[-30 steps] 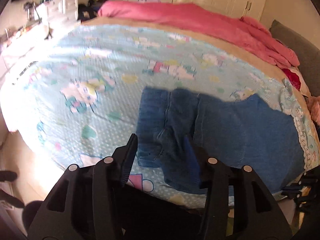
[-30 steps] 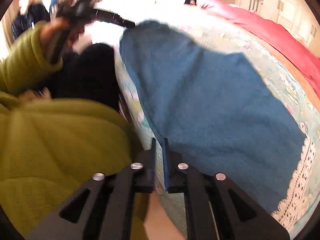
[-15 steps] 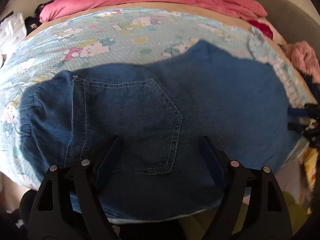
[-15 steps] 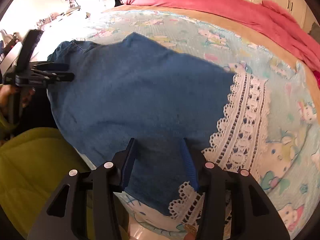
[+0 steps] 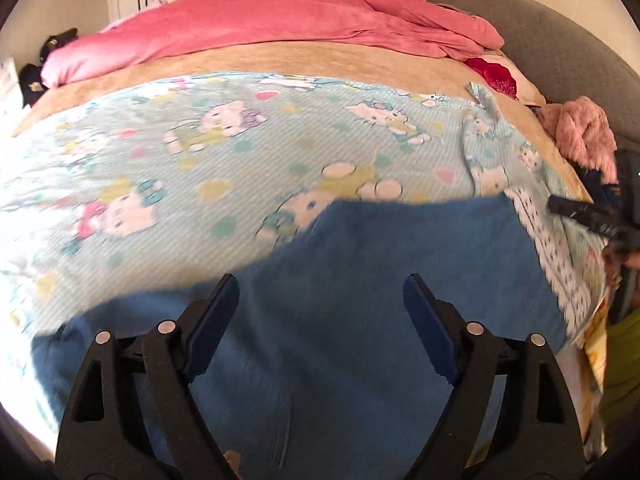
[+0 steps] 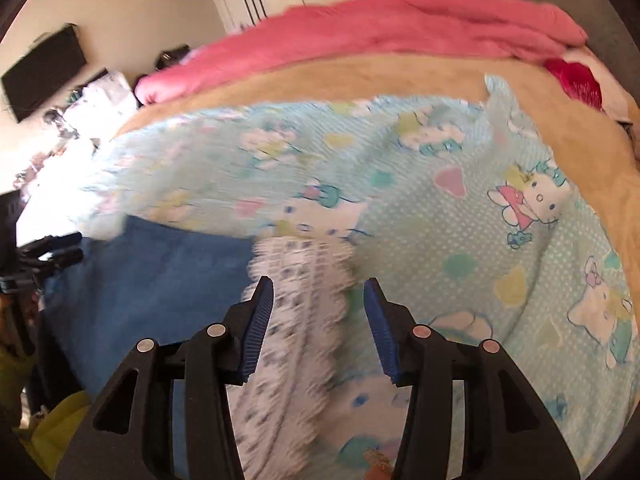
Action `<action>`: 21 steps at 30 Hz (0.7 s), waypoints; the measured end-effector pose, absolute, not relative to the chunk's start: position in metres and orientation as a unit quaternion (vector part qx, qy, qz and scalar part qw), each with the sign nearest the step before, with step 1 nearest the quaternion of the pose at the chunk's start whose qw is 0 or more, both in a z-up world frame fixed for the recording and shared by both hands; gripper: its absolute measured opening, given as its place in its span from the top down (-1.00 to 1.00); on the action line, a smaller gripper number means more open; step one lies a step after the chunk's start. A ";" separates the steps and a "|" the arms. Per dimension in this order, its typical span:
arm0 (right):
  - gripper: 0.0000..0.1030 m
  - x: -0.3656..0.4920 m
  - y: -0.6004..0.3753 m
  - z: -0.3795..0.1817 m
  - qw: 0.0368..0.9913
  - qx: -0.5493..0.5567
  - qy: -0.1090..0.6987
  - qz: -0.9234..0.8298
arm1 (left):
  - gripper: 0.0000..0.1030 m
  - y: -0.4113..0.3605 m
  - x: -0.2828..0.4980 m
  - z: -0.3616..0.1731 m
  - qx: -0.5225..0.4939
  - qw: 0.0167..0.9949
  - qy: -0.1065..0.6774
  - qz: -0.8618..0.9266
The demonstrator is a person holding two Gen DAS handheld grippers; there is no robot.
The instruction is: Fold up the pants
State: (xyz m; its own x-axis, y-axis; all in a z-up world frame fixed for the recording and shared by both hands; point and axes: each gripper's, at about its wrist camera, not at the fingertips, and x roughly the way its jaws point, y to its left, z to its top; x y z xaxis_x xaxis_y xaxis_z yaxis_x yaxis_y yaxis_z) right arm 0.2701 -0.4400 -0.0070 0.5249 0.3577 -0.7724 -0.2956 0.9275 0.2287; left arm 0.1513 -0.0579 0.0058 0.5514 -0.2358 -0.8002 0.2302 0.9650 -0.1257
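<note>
The blue denim pants (image 5: 380, 280) lie spread flat along the near edge of the bed. My left gripper (image 5: 320, 308) is open and empty, hovering over the middle of the pants. In the right wrist view the pants (image 6: 160, 272) lie at the left. My right gripper (image 6: 318, 312) is open and empty above the white lace trim (image 6: 296, 300) of the sheet, just right of the pants' end. The right gripper also shows at the right edge of the left wrist view (image 5: 580, 216).
The bed has a light blue cartoon-print sheet (image 5: 240, 140), a tan blanket (image 5: 320, 60) and a pink duvet (image 5: 280, 16) at the far side. A grey headboard (image 5: 540, 40) and pink clothing (image 5: 584, 136) are at the right. A cluttered desk (image 6: 80, 120) stands far left.
Both views have swung up from the pants toward the bed. The right gripper, shut a second ago, opened and now sits over the lace trim. The left gripper stays open.
</note>
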 end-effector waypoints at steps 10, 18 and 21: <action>0.38 0.293 -0.415 -0.043 0.846 0.053 0.482 0.221 | -0.40 -0.077 0.220 -0.035 -0.029 0.853 0.500 -0.150; 0.64 0.282 -0.412 -0.001 0.881 0.015 0.416 0.226 | 0.94 -0.088 0.213 -0.015 -0.001 0.873 0.462 -0.154; 0.64 0.295 -0.405 -0.001 0.885 -0.014 0.415 0.210 | 0.95 -0.095 0.224 -0.013 0.017 0.877 0.460 -0.140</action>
State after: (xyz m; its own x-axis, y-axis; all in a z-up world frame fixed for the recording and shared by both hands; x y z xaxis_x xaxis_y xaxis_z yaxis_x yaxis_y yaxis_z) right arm 0.2950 -0.4048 -0.0011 0.5671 0.3606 -0.7405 -0.3839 0.9112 0.1497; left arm 0.2236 -0.0952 -0.0135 0.5380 -0.2303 -0.8109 0.2611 0.9602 -0.0994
